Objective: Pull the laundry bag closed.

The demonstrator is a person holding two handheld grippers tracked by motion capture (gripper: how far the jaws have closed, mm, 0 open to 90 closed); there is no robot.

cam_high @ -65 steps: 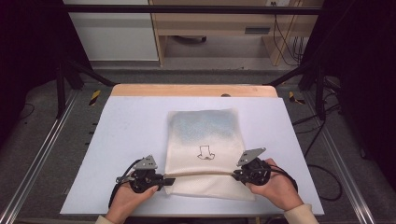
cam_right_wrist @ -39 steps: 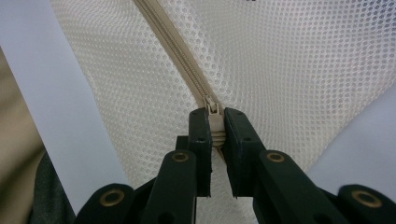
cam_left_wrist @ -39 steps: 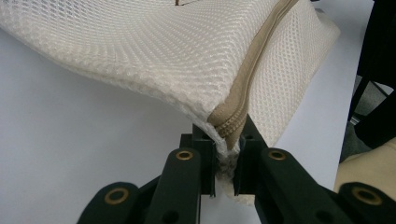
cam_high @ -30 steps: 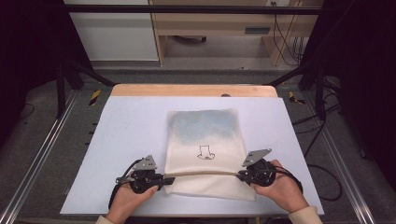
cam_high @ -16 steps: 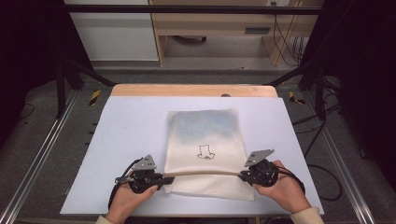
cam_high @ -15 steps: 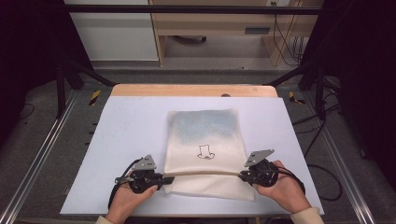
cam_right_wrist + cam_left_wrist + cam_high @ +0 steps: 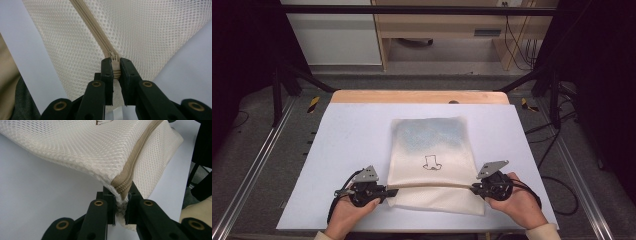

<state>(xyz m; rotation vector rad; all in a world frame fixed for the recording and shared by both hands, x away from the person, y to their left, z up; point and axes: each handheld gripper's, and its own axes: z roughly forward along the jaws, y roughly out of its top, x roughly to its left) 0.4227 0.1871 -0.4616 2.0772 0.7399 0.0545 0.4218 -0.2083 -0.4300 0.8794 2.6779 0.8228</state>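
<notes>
Two grippers hold the mesh bag [image 7: 432, 165] on the desk [image 7: 352, 130]. Left gripper [image 7: 381, 190] fingers clamp the zipper's [image 7: 432, 185] left end; right gripper [image 7: 477, 188] fingers clamp the zipper pull [image 7: 114, 60]. The zipper runs left to right between them.

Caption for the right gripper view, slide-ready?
Right gripper clamps the zipper pull of a cream mesh laundry bag.

Cream-white mesh bag [image 7: 432, 160] with a fine honeycomb weave, a bluish-grey tint across its far part and a small dark line drawing at centre; tan zipper [image 7: 429, 185] tape along its near edge. Pale lavender-white counter [image 7: 347, 145] with a light wood far rim. Black tools, left [image 7: 384, 189] and right [image 7: 475, 188].
</notes>
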